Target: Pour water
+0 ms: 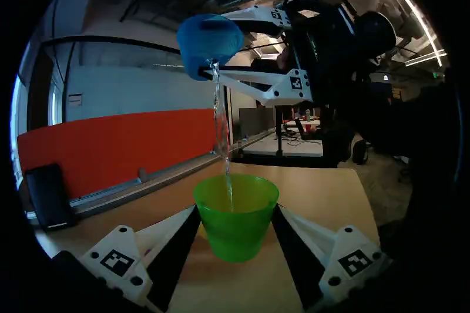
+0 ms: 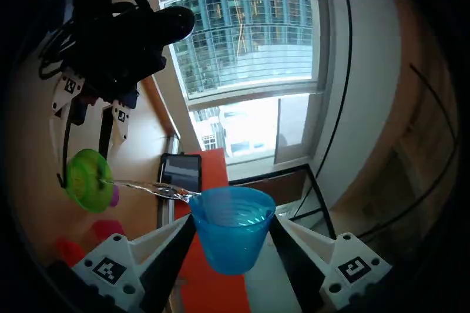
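pouring over wooden table (image 1: 329, 189), lower half of left gripper view. left gripper (image 1: 235, 219) clamped on green cup (image 1: 236, 239), bottom centre. right gripper (image 2: 232, 225) clamped on tilted blue cup (image 1: 208, 43), upper centre-left. best held at steady tilt, stream (image 1: 221, 131) landing mid-cup, clear of rim. fill level in green cup hard to make out.

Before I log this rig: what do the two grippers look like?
Both the left gripper and right gripper have white angular fingers with black inner pads, each finger carrying a square black-and-white marker. Seen from the other's camera, each has a bulky black body; black cables loop beside the left one.
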The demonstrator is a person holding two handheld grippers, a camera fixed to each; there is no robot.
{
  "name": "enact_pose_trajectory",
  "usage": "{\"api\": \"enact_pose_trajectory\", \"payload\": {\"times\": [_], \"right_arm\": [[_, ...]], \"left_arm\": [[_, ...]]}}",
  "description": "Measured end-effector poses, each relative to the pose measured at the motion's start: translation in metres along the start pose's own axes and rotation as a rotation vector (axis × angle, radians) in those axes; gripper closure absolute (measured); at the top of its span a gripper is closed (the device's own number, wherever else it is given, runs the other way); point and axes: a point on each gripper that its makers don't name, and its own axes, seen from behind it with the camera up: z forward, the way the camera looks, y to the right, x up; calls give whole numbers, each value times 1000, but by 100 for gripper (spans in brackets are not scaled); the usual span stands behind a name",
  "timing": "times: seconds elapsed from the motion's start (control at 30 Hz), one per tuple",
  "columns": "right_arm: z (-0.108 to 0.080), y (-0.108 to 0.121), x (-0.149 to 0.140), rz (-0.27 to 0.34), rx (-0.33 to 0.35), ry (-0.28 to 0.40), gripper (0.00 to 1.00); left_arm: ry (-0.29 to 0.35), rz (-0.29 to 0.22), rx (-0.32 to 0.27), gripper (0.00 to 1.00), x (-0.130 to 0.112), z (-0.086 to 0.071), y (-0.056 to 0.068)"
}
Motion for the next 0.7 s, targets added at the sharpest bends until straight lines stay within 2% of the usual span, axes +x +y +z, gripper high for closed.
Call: {"api": "enact_pose_trajectory", "payload": {"times": [0.7], "right_arm": [[4,13,3,-125,-19,7,11]], "left_arm": [[4,-1,-5,16,1,3,2]]}}
